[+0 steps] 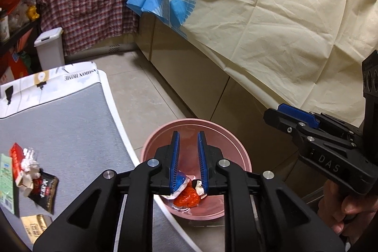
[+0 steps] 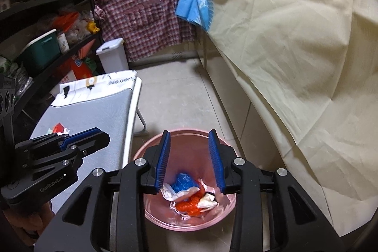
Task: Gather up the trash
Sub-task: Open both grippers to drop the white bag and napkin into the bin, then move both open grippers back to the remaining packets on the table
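A round pink plastic bin (image 2: 189,211) stands on the pale tiled floor (image 2: 174,96), just beside the edge of a low table covered in a grey mat (image 1: 70,134). Inside it lies a crumpled heap of trash (image 2: 191,195): glossy orange-red film, a blue wrapper and white scraps, all creased and shiny. More litter rests on the mat: a red-and-white packet (image 1: 17,157), a crumpled white wrapper (image 1: 29,164) and a black sachet (image 1: 46,190), touching one another. A creased cream cloth (image 1: 271,15) hangs over the counter to the right.

Both tools hang above the bin. The left gripper (image 1: 189,136) has its ribbed blue pads a narrow gap apart, nothing between them. The right gripper (image 2: 190,136) stands wider, its pads likewise empty, with the heap below them.
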`<action>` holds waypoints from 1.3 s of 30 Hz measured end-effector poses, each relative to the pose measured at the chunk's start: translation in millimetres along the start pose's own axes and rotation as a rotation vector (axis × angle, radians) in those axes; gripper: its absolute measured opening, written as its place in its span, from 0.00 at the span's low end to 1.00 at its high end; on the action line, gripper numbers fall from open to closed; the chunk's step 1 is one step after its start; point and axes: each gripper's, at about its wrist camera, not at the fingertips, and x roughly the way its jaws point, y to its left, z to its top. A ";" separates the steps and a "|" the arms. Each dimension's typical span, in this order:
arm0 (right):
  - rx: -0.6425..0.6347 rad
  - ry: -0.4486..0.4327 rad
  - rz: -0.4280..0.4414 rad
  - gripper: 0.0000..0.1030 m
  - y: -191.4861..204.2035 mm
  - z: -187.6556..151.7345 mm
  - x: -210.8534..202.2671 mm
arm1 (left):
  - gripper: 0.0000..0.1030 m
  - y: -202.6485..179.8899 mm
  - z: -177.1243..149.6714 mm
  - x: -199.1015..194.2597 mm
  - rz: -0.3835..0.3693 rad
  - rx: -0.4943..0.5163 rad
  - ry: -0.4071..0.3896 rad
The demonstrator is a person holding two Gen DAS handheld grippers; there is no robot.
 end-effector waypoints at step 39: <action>-0.173 -0.130 0.373 0.22 177.6 -13.2 -16.7 | 0.15 197.9 -59.6 -157.4 0.411 -0.198 -0.163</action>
